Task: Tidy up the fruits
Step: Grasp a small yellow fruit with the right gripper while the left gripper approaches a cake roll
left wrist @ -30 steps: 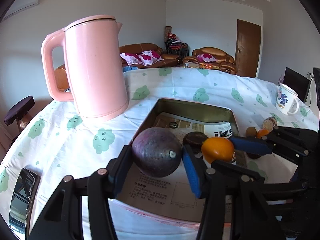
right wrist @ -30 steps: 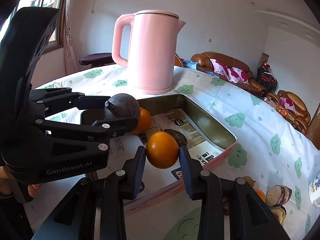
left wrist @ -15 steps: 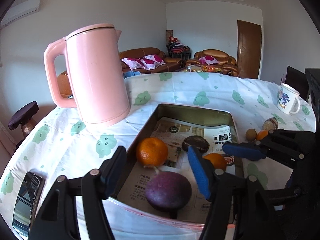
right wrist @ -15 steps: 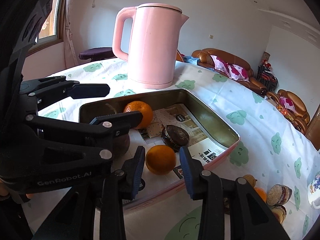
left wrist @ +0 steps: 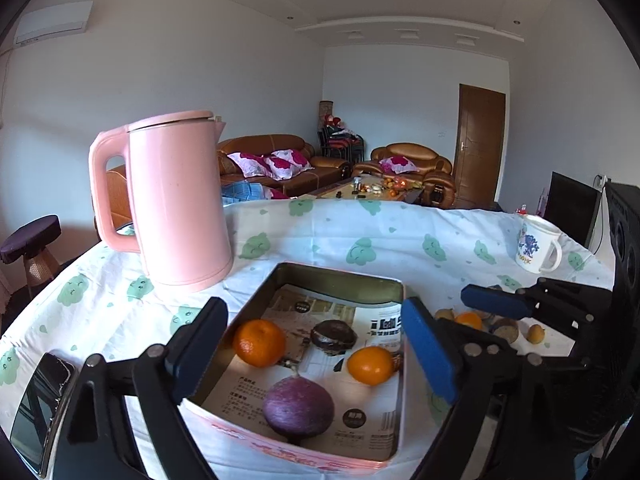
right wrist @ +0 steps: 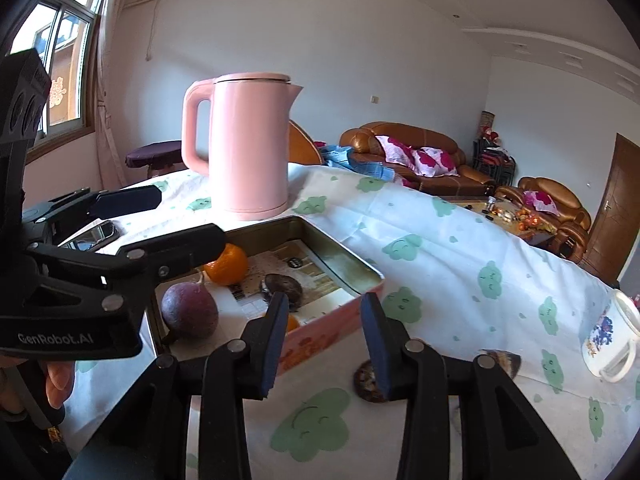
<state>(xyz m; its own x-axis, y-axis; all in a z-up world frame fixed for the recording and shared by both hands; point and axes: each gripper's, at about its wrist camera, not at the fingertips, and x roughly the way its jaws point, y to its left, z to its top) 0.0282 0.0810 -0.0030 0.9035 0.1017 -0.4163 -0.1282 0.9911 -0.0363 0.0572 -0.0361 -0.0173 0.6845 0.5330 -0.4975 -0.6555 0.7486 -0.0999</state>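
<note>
A metal tin [left wrist: 340,276] [right wrist: 340,248] lined with printed paper holds a purple passion fruit [left wrist: 298,406] [right wrist: 190,311], two oranges [left wrist: 259,342] [left wrist: 370,365] and a dark halved fruit [left wrist: 333,336] [right wrist: 282,286]. My left gripper [left wrist: 316,354] is open and empty above the tin's near edge. My right gripper [right wrist: 324,344] is open and empty, right of the tin, over the tablecloth. More small fruits [left wrist: 486,322] lie on the cloth right of the tin; a halved one [right wrist: 366,380] shows behind my right fingers.
A tall pink kettle [left wrist: 176,200] [right wrist: 248,144] stands behind the tin at left. A white mug [left wrist: 536,248] [right wrist: 610,340] stands at the far right. A phone [left wrist: 36,404] lies at the near left table edge.
Both grippers opened and let go: the passion fruit and the orange dropped into the tin. Both grippers then drew back and up, the right one shifting right off the tin.
</note>
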